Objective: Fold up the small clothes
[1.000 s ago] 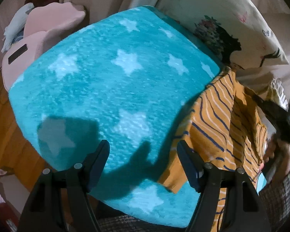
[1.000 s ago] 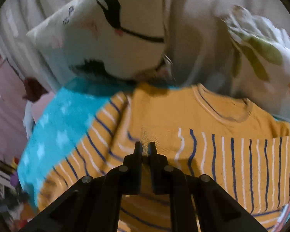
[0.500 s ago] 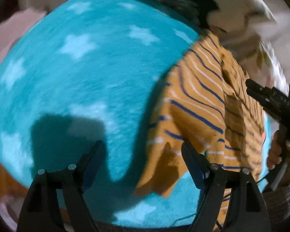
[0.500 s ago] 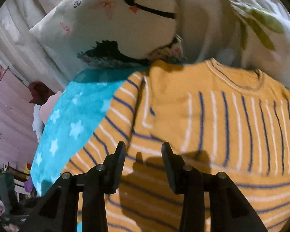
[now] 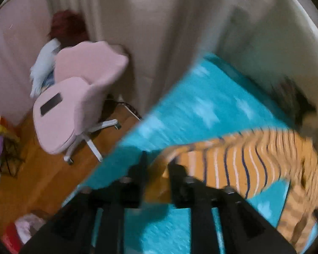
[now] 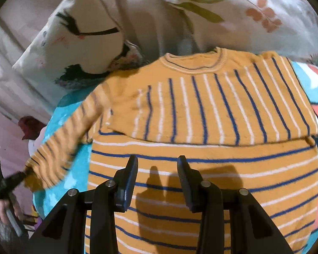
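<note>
Left gripper (image 5: 156,165) pinching sleeve cuff of orange striped knit sweater (image 6: 201,137) | right gripper (image 6: 156,165) open above hem | soft, limp, light; grip edges, not mid-panel.

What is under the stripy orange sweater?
A blue blanket with white stars shows beside the sweater, so the sweater lies on it. Most of the blanket is hidden under the sweater.

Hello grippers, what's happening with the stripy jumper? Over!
Left gripper pinching the sleeve cuff of the orange knitted jumper with blue and white stripes. Right gripper open, hovering above its body. Nothing in the way.
</note>
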The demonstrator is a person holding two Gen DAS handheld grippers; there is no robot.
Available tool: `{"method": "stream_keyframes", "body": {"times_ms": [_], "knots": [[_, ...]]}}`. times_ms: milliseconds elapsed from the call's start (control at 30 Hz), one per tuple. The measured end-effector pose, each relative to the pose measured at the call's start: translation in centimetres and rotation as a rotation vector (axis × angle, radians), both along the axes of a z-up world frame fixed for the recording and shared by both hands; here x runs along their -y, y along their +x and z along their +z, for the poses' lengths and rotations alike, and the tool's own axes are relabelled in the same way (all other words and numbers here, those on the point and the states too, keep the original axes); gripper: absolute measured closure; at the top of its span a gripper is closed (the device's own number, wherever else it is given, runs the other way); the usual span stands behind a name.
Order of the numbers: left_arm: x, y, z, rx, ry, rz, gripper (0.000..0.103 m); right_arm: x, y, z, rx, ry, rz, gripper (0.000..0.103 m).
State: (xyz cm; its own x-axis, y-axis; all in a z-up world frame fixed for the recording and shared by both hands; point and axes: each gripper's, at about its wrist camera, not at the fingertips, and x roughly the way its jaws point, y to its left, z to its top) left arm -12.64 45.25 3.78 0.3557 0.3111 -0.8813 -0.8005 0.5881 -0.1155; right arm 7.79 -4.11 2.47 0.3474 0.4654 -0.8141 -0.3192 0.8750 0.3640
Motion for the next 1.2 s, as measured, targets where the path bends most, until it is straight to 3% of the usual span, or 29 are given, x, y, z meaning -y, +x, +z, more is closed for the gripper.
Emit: {"method": "stream_keyframes", "body": {"times_ms": [100,133,267,400,467,700,767,800,867,1000,1200], "knots": [[-0.8,-2.5,0.4,0.104,-0.067,0.048,0.041,0.0,-0.5,-0.1,-0.003,0.004,-0.011,0.061],[-0.6,-3.0,0.0,0.129,-0.099,0.058,0.036,-0.2,-0.7,0.0,0.000,0.002,-0.008,0.061],[0.6,-4.3,-3.1,0.183,-0.285,0.067,0.036,-1.0,-1.0,-0.3,-0.010,-0.007,0.008,0.059],[1.9,-3.4,-6.3,0.168,-0.388,0.059,0.036,-1.3,-1.0,-0.5,-0.022,-0.001,-0.001,0.059],[2.1,-2.2,-6.2,0.184,-0.345,0.056,0.036,-1.5,-1.0,-0.3,-0.016,-0.001,0.000,0.059],[1.1,0.9,-6.5,0.213,-0.307,0.094,0.036,-0.2,-1.6,0.2,-0.001,-0.010,-0.025,0.059],[0.9,1.7,-6.3,0.196,-0.291,0.108,0.067,0.9,-1.8,0.2,-0.002,-0.017,-0.047,0.059],[0.7,1.9,-6.4,0.179,-0.304,0.105,0.093,1.6,-1.9,0.3,0.000,-0.020,-0.062,0.059],[0.4,1.9,-6.2,0.190,-0.337,0.130,0.092,3.1,-2.0,0.3,0.007,-0.020,-0.091,0.059],[2.7,2.7,-2.6,0.222,-0.254,0.097,0.093,6.8,-1.8,0.5,0.010,0.017,-0.153,0.058],[11.1,6.7,4.4,0.321,-0.197,-0.149,0.093,12.2,-0.6,0.6,0.009,0.082,-0.223,0.058]]}}
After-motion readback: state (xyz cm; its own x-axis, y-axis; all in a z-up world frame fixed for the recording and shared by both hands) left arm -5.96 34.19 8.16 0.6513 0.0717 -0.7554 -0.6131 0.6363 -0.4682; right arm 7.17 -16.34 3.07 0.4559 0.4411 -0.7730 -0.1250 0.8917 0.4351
